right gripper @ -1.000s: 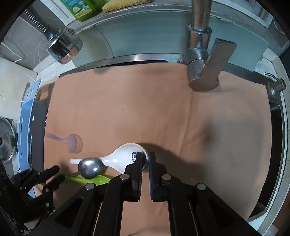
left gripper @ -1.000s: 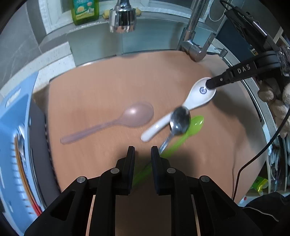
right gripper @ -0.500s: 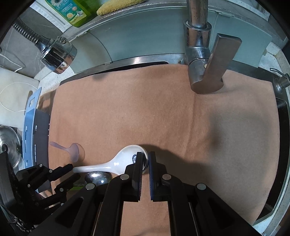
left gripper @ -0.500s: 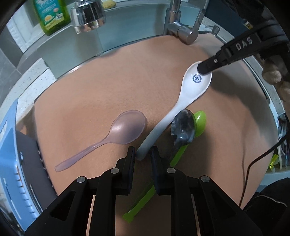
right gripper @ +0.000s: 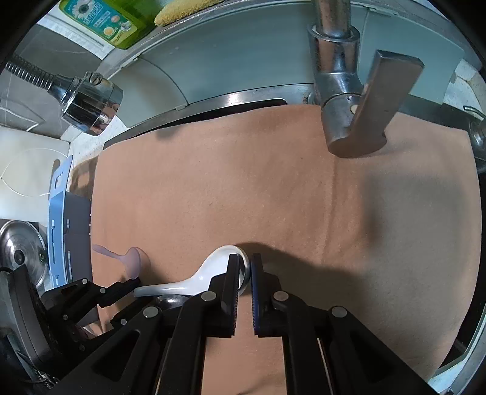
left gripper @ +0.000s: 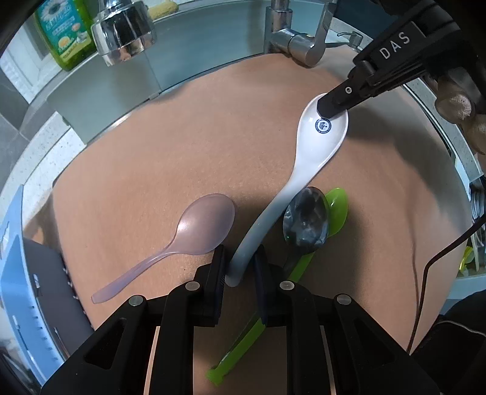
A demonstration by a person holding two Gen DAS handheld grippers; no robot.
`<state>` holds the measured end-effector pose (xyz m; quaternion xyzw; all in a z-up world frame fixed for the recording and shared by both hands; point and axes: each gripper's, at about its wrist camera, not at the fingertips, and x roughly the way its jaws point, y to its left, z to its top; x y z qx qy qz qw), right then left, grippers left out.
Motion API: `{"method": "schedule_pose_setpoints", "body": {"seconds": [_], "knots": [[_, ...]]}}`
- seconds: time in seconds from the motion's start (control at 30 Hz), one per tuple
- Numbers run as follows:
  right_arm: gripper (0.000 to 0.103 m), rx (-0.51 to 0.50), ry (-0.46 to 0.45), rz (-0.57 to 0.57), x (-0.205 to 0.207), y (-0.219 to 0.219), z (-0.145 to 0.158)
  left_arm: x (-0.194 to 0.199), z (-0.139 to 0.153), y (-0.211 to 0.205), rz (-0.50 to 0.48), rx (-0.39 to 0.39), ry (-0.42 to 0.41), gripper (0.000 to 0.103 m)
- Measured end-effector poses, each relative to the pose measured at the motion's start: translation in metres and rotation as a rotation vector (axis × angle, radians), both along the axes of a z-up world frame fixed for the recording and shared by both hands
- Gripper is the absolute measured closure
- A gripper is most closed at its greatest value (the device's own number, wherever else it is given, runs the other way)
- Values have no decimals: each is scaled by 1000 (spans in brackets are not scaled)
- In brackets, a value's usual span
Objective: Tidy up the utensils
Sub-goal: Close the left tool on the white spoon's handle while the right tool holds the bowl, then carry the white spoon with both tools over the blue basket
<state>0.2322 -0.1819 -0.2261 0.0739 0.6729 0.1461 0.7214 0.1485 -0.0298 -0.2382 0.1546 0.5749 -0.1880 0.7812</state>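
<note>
Spoons spread over an orange-brown cloth (left gripper: 188, 145) covering the worktop in front of the tap (right gripper: 343, 91). White ceramic spoon (left gripper: 303, 170) lying diagonally, bowl with a blue emblem toward the tap, handle end reaching back between the fingers of the left gripper (left gripper: 240, 270). Left gripper pointing steeply down, jaws narrow and flanking that handle tip; cannot tell whether both pads actually press on it. Right gripper (right gripper: 244, 273) also pointing down, jaws nearly together, pinching the far rim of the white spoon's bowl. Translucent pink spoon (left gripper: 194, 231) flat on the cloth just left of the white handle, apart from it. Metal spoon (left gripper: 305, 224) right of the white handle, bowl resting on top of the green plastic spoon (left gripper: 273, 297), green bowl peeking out beyond it. Green dish-soap bottle (left gripper: 63, 33) and yellow sponge (right gripper: 185, 10) on the ledge behind the sink. Blue rack (left gripper: 18, 273) at the cloth's left edge.
</note>
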Motion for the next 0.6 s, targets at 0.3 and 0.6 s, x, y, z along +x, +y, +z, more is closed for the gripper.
{"method": "schedule_pose_setpoints", "body": {"seconds": [0.3, 0.6], "knots": [[97, 1, -37, 7, -8, 4, 10, -12, 8, -1, 20, -21, -15, 88], [97, 24, -79, 19, -12, 8, 32, -22, 26, 10, 41, -37, -57, 88]]}}
